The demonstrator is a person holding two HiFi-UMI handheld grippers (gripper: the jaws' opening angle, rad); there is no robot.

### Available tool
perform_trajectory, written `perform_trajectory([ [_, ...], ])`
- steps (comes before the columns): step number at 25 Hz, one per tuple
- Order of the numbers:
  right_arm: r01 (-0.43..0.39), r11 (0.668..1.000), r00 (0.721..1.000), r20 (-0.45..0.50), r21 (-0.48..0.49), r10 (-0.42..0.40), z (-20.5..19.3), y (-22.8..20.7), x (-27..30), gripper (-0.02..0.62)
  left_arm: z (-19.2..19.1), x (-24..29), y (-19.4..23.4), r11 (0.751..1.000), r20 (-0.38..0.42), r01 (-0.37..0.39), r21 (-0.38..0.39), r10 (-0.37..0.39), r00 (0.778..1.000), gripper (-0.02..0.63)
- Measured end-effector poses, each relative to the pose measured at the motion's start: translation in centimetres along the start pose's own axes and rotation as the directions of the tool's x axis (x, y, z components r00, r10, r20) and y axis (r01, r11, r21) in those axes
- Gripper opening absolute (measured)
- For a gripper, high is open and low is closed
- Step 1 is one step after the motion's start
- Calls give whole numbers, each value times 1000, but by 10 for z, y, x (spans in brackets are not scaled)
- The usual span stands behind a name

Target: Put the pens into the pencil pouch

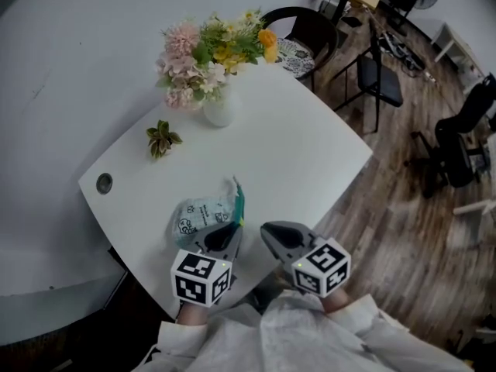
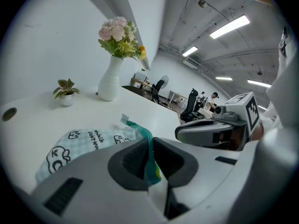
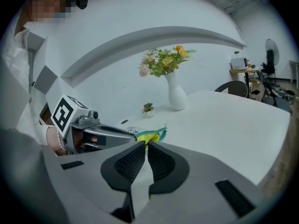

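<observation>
A pale checked pencil pouch [image 1: 200,212] with cartoon prints and a teal zipper edge lies near the front of the white table [image 1: 294,153]. My left gripper [image 1: 232,229] is shut on that teal edge; in the left gripper view the zipper strip [image 2: 148,148] runs between the closed jaws of the left gripper [image 2: 150,148]. My right gripper [image 1: 268,232] hovers just right of the pouch, shut with nothing in it. In the right gripper view, the pouch mouth [image 3: 150,134] shows yellow inside, beyond the right gripper [image 3: 146,147]. No loose pen is visible.
A white vase of flowers [image 1: 218,107] and a small potted plant [image 1: 160,139] stand at the table's far side, with a cable hole [image 1: 104,182] at the left. Chairs [image 1: 310,33] sit beyond the far corner. Wooden floor [image 1: 403,208] lies past the right edge.
</observation>
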State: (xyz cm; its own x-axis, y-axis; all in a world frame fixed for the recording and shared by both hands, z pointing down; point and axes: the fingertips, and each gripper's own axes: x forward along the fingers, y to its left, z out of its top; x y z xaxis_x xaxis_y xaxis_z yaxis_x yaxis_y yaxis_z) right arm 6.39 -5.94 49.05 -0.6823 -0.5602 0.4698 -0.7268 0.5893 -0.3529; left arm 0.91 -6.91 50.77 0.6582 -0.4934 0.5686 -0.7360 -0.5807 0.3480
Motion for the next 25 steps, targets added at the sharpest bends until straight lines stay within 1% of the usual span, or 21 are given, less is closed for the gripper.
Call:
perform_trajectory([
  [12,43,999,998,-38,28,-42,-17,-16,11,23,-18,25,0,1000,-54,0,-14,0,999,32],
  [17,41,998,998,-52,41,-39,-25,-17,13,23,-30,33,-1,1000,-95,-5,-19,4,996,32],
  [25,51,998,997,-67,48,-47,-30,-19,13,23,-41,40,-1,999,-127,-37,-21,34,991,39],
])
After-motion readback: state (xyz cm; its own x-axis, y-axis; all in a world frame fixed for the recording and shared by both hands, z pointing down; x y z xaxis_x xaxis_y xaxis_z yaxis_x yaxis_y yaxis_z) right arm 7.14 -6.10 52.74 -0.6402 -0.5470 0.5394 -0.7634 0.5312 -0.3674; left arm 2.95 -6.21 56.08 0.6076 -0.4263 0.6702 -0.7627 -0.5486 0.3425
